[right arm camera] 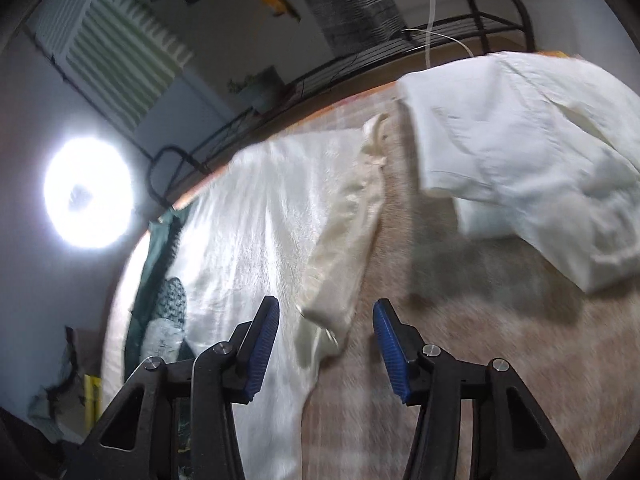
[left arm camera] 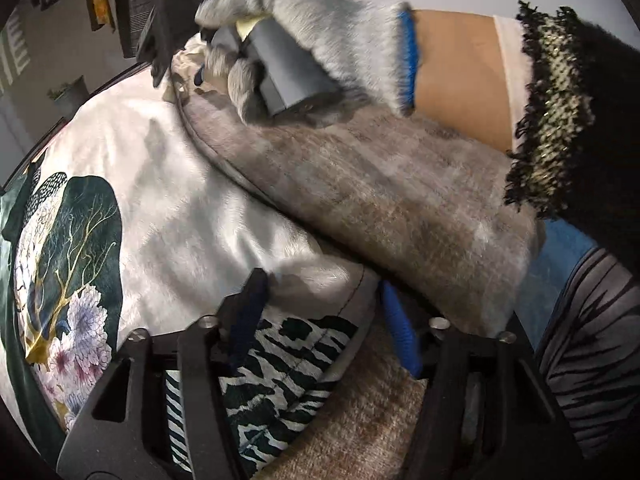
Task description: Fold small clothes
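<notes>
A cream satin garment [right arm camera: 344, 240] lies stretched out where the white satin sheet [right arm camera: 260, 208] meets the brown fuzzy blanket [right arm camera: 480, 340]. My right gripper [right arm camera: 326, 344] hovers open over the garment's near end, pads apart and touching nothing. A white folded garment [right arm camera: 520, 152] rests on the blanket at the far right. In the left wrist view, my left gripper [left arm camera: 324, 320] is low over the sheet's stitched hem [left arm camera: 352, 292] and a zebra-print cloth [left arm camera: 280, 360]. Its pads stand wide and press on nothing I can see. A gloved hand [left arm camera: 304, 20] carries the right gripper above the cream garment [left arm camera: 188, 56].
A dark floral print [left arm camera: 72, 248] covers the sheet's left part. A black metal bed rail [right arm camera: 360, 56] runs along the far edge. A bright round lamp [right arm camera: 88, 192] glares at the left. A black lace sleeve [left arm camera: 560, 100] crosses the right side.
</notes>
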`<state>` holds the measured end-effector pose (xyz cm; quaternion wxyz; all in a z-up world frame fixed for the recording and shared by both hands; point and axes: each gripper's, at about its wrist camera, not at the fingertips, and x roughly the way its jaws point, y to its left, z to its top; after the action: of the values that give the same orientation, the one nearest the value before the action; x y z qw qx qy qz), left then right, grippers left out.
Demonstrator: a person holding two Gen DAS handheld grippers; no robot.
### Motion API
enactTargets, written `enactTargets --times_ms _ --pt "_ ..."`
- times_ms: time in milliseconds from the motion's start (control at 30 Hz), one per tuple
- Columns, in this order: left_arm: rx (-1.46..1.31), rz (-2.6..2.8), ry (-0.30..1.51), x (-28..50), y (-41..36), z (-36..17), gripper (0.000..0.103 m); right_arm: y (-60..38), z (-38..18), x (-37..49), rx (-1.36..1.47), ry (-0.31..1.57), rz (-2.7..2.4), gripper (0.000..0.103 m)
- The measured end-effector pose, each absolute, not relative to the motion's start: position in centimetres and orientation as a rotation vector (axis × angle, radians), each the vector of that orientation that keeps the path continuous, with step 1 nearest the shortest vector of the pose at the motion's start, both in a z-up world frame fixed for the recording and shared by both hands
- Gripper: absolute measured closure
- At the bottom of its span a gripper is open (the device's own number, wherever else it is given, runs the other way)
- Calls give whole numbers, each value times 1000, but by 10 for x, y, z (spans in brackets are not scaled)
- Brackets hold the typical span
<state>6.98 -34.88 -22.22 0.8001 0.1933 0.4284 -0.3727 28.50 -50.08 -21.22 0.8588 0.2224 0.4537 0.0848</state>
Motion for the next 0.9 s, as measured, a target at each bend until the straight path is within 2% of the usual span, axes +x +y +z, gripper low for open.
enactTargets --times_ms 33,67,100,133,200,300,600,900 --pt "395 -794 920 72 -346 -221 71 -494 -214 290 427 968 166 51" --pt "373 -787 926 79 -344 -220 79 -488 -217 296 382 987 149 52" --pt "343 -784 940 83 -340 -219 92 -482 -217 299 341 991 133 61" --pt "302 -783 961 87 -335 -218 97 -480 -217 299 309 984 114 67" --pt "227 -784 996 95 -324 -217 100 -481 -216 302 288 996 84 89" --pt "125 -777 1020 103 -304 -213 100 -494 -214 303 364 982 78 98" --pt "-7 -759 992 97 -265 -196 100 -488 -183 300 385 913 70 99" --pt "-137 -674 964 93 -210 -188 100 -418 -155 321 299 885 108 100"
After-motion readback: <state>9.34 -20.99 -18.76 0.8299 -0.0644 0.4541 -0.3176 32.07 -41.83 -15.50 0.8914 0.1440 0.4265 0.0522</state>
